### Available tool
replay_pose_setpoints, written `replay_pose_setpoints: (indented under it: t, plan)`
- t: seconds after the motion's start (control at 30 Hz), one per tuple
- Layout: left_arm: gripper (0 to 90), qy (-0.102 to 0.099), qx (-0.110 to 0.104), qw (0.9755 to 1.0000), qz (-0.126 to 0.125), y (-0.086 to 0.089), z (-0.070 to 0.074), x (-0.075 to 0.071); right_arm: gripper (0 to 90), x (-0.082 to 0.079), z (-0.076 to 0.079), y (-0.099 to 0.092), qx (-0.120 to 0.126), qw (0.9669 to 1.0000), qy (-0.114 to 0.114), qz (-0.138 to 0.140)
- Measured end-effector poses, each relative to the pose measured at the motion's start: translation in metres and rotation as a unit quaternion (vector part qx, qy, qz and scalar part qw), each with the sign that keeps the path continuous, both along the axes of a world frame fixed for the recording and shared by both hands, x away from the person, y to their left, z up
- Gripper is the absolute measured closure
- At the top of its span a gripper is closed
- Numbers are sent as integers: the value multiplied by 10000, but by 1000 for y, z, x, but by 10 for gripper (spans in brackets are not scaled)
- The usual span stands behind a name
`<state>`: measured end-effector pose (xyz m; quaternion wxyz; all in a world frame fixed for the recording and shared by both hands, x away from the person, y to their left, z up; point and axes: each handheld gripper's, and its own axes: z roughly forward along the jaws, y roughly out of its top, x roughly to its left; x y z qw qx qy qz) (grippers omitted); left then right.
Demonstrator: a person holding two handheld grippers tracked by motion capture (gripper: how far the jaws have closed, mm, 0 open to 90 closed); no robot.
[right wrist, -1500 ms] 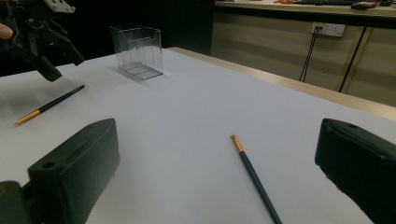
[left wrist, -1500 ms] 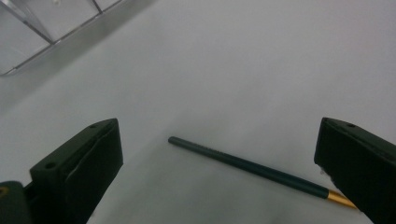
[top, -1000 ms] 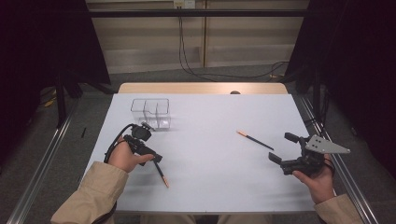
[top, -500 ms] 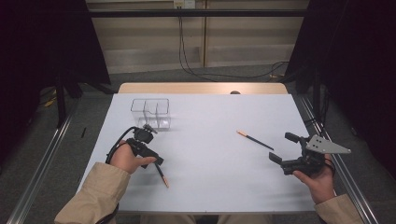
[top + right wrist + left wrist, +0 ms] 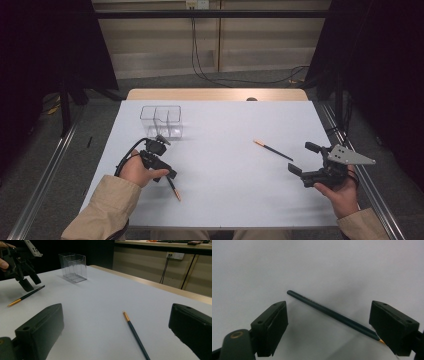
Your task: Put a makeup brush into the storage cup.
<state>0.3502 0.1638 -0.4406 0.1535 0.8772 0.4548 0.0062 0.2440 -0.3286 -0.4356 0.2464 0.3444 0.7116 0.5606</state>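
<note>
Lying slantwise between the spread jaws in the left gripper view, a slim dark teal pencil (image 5: 332, 312) runs from a rounded blunt end at centre left of the frame down to an orange tip that slips behind the right-hand jaw at lower right. The left gripper (image 5: 329, 322) has just been closing its jaws, yet both blocky matte black pads stand clear of the shaft, so nothing is pinched. In the high view this gripper (image 5: 170, 175) sits at lower left, held in a hand with a tan sleeve, and the pencil pokes out below it toward the frame's bottom centre, orange end last.

At lower right of the high view the right gripper (image 5: 305, 162) rests in the other hand, its jaws wide apart and holding nothing, a grey three-cornered plate on top. Just up and left of it, apart from the jaws, lies a second pencil (image 5: 272, 150), equally thin and dark, with an orange end pointing toward the upper left. In the right gripper view that pencil lies at bottom centre between the two chunky black jaws.

Both pencils rest on a smooth, pale, matte white table (image 5: 225, 200). Farther up, in the upper left part of the sheet, stands a clear plastic box (image 5: 161, 121), rectangular, glossy, split into two compartments
</note>
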Motion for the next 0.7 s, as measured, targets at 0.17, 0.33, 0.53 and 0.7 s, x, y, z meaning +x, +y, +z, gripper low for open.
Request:
replay_pose_setpoints:
  t: [0.17, 0.33, 0.53, 0.7]
  plan:
    - [216, 83, 7, 10000, -36, -1, 0, -1, 0, 0, 0, 0, -24, 10000, 14, 6]
    - [233, 142, 10, 9999, 20, -3, 0, -3, 0, 0, 0, 0, -27, 10000, 12, 3]
    - [276, 184, 119, 9998, -34, -7, -3, -6, 0, 1, -1, 1, -52, 10000, 42, 12]
    - [290, 152, 158, 9998, -23, -10, -5, -9, 0, 0, 0, 1, -65, 10000, 23, 0]
